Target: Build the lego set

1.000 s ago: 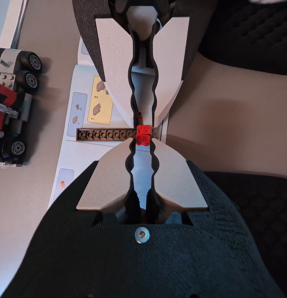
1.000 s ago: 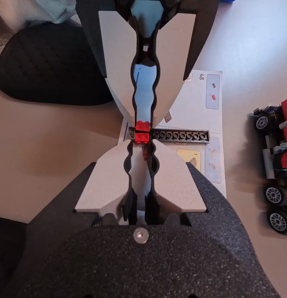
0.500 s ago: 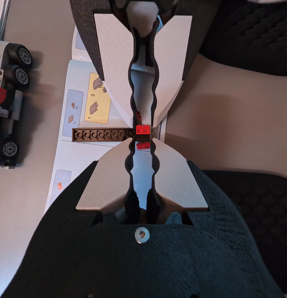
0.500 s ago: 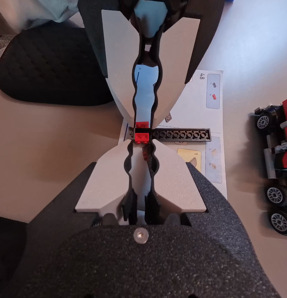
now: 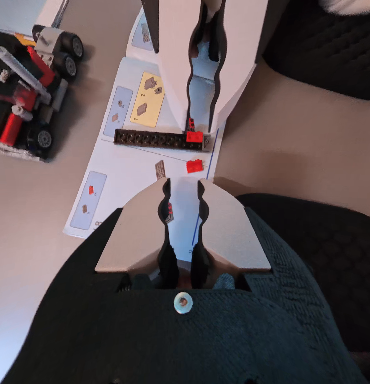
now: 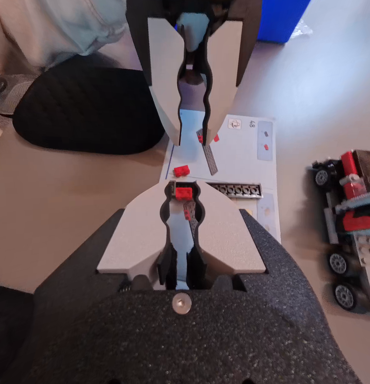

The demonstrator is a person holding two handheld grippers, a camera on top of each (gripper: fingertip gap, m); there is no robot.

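The toy truck (image 5: 28,99) is blurry in the left wrist view, and the left edge cuts part of it off. In the right wrist view the right edge cuts it off too. The right gripper (image 6: 182,182) hides most of the long dark plate (image 6: 238,190), so only one end shows. The tiny drawings on the instruction sheet (image 5: 126,182) are too small to make out. The blue thing (image 6: 283,20) at the top is cut off, so what it is stays unclear.
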